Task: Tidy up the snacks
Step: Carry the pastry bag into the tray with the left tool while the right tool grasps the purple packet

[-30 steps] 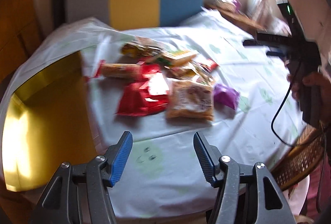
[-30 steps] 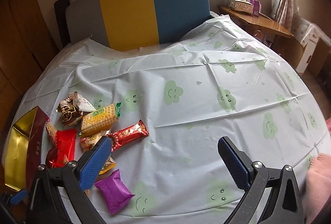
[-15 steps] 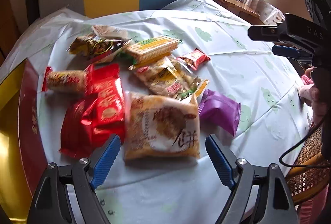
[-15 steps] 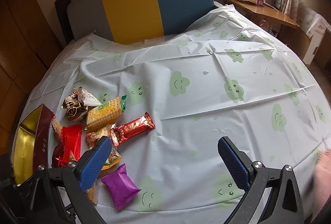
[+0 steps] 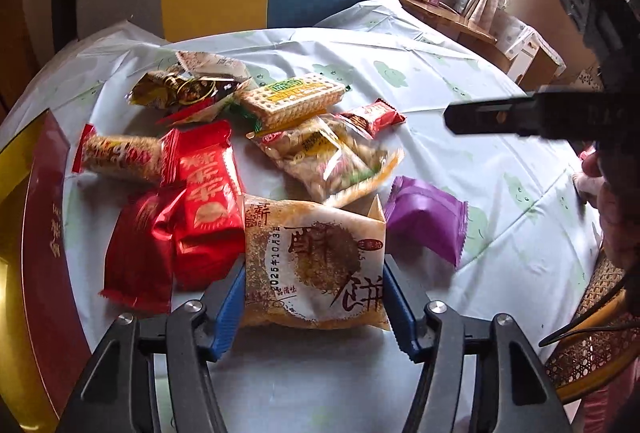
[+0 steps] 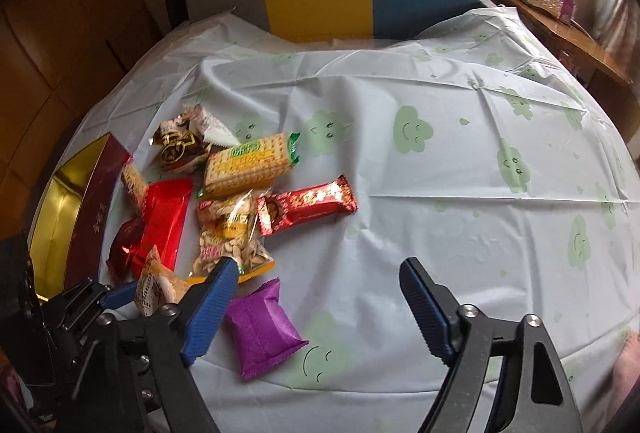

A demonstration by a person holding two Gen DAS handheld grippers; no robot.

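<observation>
While the left gripper (image 5: 312, 297) straddles the orange-brown pastry packet (image 5: 314, 257), its blue pads (image 5: 230, 309) sit against the packet's two long edges: jaws have just been closing, and they read as clamped on the packet, which lies flat on the desk (image 5: 460, 105). The packet is taken as landmark for everything below.

- Desk is covered by a pale cloth with green smiling clouds.
- Purple packet (image 5: 426, 219): just beside the landmark, to its right, apart from the left gripper.
- Two red foil packets (image 5: 180, 225): touching the landmark's left edge, one overlapping the other.
- Clear bag of nuts (image 5: 332, 161): directly beyond the landmark, its near end overlapping the landmark's far edge.
- Cracker pack with green label (image 5: 292, 99): further beyond, past the nut bag.
- Small red bar (image 5: 372, 117): beyond and to the right, beside the nut bag.
- Red-ended biscuit roll (image 5: 124, 157): beyond and left, past the red foil packets.
- Gold and dark wrapped sweets (image 5: 188, 89): farthest from the landmark, beyond-left.
- Maroon box with gold lining (image 5: 44, 233): well to the left, at the desk edge; nothing seen inside.

Right gripper (image 6: 316, 297): jaws have just been closing, yet they stand apart with only bare cloth between them, so released and holding nothing. Its left pad hangs over the purple packet's near corner; contact cannot be judged. Seen from the left wrist, the right gripper's black body and the hand (image 5: 612, 201) holding it sit far right of the landmark.
</observation>
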